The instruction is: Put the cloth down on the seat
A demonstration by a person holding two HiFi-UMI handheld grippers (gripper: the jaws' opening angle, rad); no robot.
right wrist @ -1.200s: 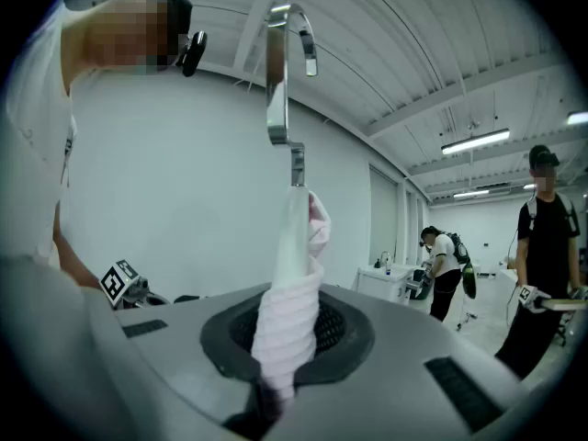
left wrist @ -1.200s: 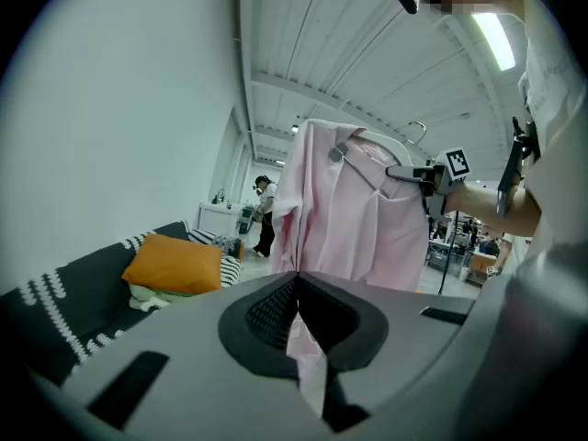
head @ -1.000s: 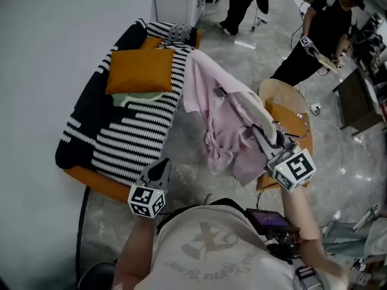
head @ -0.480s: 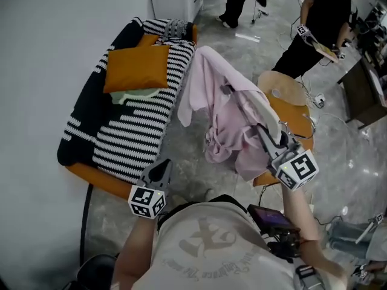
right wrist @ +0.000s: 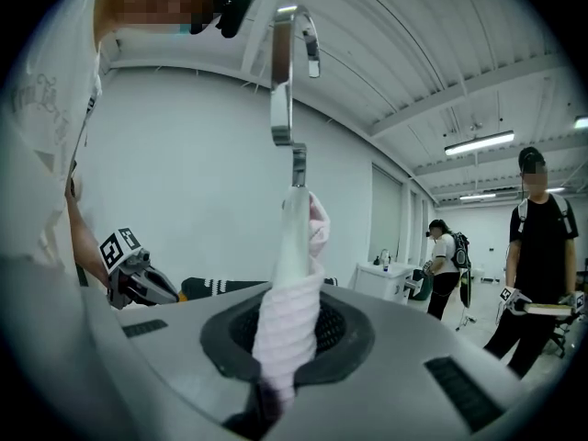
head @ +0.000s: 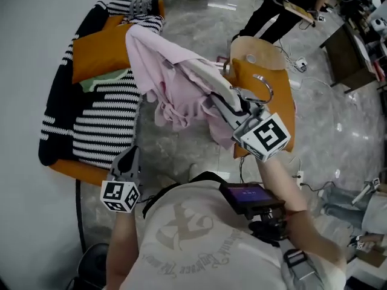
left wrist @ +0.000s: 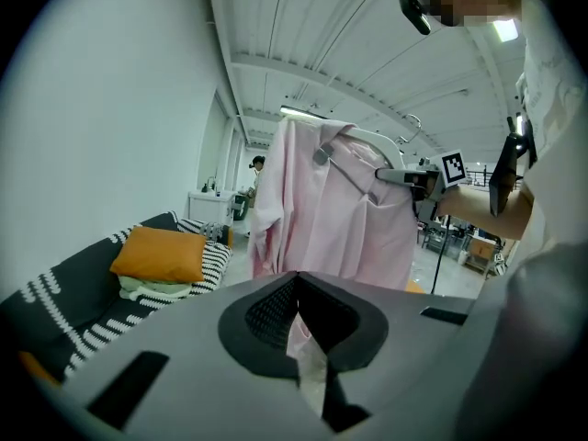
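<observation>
The pink cloth [head: 175, 83], draped on a hanger, is clamped at its near end in the right tongs [head: 225, 104]. Its long axis runs up-left, above the floor, toward the striped sofa [head: 103, 125]. The left tongs [head: 128, 161] are closed on nothing, well apart from the cloth.

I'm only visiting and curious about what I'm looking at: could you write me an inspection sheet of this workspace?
Surface: grey floor; sofa under a striped blanket.
Job's things: pink shirt on a hanger, held in the air between the sofa and an orange chair.
Clutter: orange cushion and folded green cloth on the sofa.
Grippers: right gripper shut on the pink shirt; left gripper shut, empty, low by the sofa.
Cables: white power strip with leads on the floor beyond the chair.
Surroundings: white wall; people standing further back.
</observation>
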